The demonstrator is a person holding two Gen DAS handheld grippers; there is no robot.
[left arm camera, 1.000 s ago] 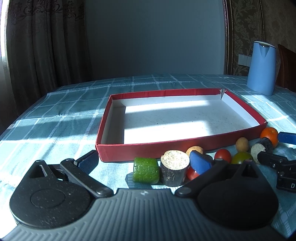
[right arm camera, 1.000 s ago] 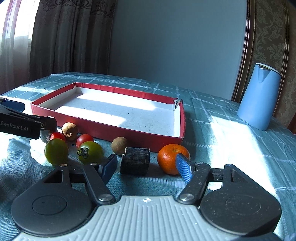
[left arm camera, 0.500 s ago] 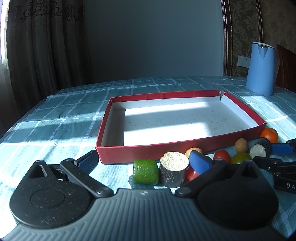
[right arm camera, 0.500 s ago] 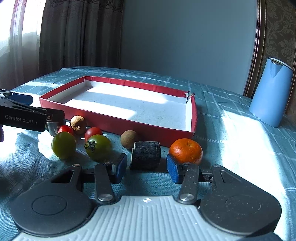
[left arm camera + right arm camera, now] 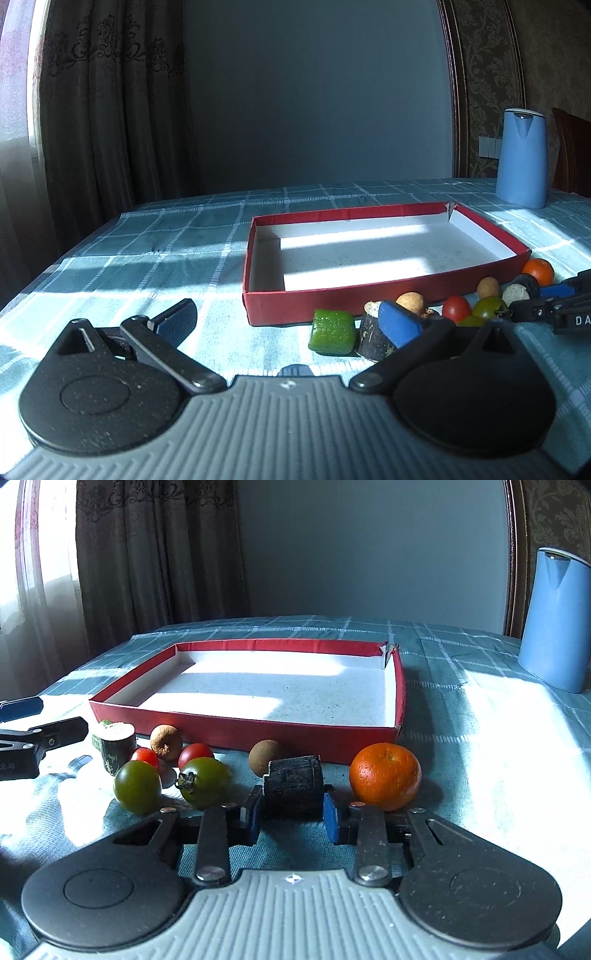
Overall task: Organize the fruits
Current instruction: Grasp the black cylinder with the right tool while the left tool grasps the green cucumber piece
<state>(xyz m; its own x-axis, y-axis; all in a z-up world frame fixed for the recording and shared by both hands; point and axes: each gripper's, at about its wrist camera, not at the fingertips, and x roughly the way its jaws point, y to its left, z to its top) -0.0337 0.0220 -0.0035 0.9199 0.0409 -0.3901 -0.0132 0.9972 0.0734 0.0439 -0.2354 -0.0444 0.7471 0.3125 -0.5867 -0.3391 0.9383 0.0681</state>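
**Right jaws closing around the dark cylinder piece, tray not yet filled**

In your right wrist view, the dark cylinder piece (image 5: 293, 781) lies on its side in the lower centre of the frame, directly between the two blue pads of your right gripper (image 5: 293, 818). The jaws are closing on it; the pads stand just beside its two ends, and I cannot tell if they already press on it. Just to the right of it sits the orange (image 5: 385, 775), and just behind it, to the left, a small brown round fruit (image 5: 265, 752).

Further left in the same frame you see two green tomatoes (image 5: 137, 785) (image 5: 204, 781), and behind them two red cherry tomatoes (image 5: 195, 754) (image 5: 146, 756), another brown fruit (image 5: 166, 737) and an upright cut cylinder with a pale top (image 5: 114, 745). All of them rest on the checked cloth of the desk (image 5: 480, 746).

Behind the row of fruits, in the centre of the frame, lies the red tray (image 5: 243, 728) with a white floor, touched by sunlight.

In your left wrist view, your left gripper (image 5: 288, 325) has its jaws wide apart with nothing between them. A green block (image 5: 331, 331) lies just beyond it, at the right of centre. The blue jug (image 5: 521, 157) stands at the upper right, well apart from the tray.
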